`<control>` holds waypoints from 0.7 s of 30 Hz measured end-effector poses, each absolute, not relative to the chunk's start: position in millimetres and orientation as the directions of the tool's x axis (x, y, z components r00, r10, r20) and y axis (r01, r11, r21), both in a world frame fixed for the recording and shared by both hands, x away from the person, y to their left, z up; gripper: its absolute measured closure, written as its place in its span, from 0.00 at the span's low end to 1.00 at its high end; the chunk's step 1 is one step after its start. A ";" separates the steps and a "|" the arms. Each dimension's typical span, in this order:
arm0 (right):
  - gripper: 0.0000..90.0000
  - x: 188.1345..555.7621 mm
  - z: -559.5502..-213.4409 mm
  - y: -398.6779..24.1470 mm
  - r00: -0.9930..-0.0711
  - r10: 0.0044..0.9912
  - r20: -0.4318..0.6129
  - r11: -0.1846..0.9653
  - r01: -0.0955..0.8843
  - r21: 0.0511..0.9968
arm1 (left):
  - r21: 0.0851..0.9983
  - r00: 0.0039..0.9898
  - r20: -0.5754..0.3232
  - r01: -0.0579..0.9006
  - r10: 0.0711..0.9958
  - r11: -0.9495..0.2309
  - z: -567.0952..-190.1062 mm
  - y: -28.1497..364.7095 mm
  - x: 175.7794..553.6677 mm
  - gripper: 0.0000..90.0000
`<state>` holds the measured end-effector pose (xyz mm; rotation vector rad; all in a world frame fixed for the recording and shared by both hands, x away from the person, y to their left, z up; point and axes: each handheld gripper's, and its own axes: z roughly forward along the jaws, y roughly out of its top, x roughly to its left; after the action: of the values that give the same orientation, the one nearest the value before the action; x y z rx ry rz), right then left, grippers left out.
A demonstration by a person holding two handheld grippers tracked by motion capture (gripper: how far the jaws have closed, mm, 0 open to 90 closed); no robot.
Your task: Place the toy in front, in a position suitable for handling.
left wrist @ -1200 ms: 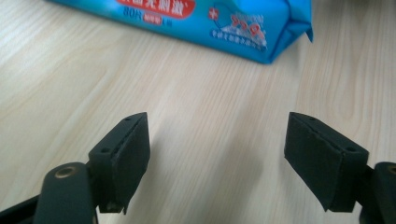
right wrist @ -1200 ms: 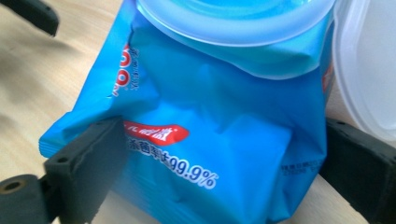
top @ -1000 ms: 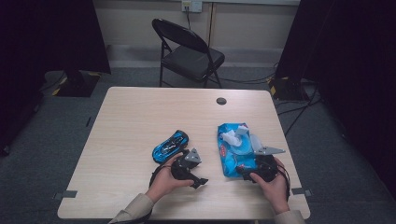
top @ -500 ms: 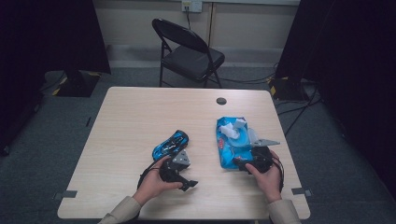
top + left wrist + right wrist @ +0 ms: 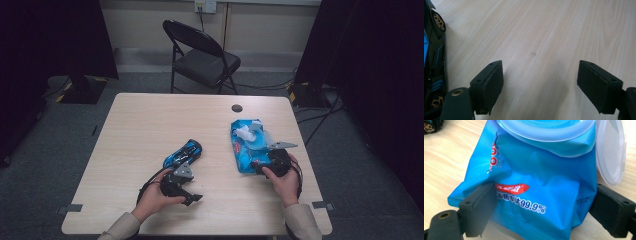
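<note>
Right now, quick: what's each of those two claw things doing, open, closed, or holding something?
Left gripper: open, nothing between its jaws, beside the blue toy car.
Right gripper: jaws just been closing around the blue wet-wipes pack, one on each side; a firm grip cannot be told.

**Count of things on and around the table**

One pale wooden table [image 5: 150, 125] carries two loose items: one blue and black toy car [image 5: 183, 153] and one blue plastic pack of wet wipes [image 5: 246, 150] with one clear round flip lid [image 5: 610, 150]. One small dark round disc [image 5: 237, 108] sits near the far edge. Two black hand-held grippers are present, the left gripper [image 5: 192, 197] and the right gripper [image 5: 255, 166], each with two jaws. One black folding chair [image 5: 202, 57] stands behind the table.
</note>
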<state>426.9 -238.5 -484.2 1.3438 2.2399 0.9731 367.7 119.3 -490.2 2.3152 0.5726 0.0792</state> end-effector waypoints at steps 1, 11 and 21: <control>0.14 427.6 -484.3 -238.2 -0.487 0.872 0.046 0.313 0.628 0.712 | 0.678 0.900 -0.105 0.377 0.424 -0.631 -489.5 120.1 367.7 0.23; 0.18 428.6 -480.0 -239.0 -0.486 0.873 0.041 0.320 0.634 0.704 | 0.689 0.885 -0.100 0.392 0.455 -0.610 -481.9 136.6 362.3 0.23; 0.27 417.7 -460.8 -253.1 -0.511 0.856 0.078 0.298 0.611 0.733 | 0.694 0.862 -0.099 0.418 0.497 -0.587 -475.7 159.6 356.9 0.22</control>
<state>417.7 -253.1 -460.8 1.3244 2.2429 1.0439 356.9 159.6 -475.7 2.2760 0.6587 0.1356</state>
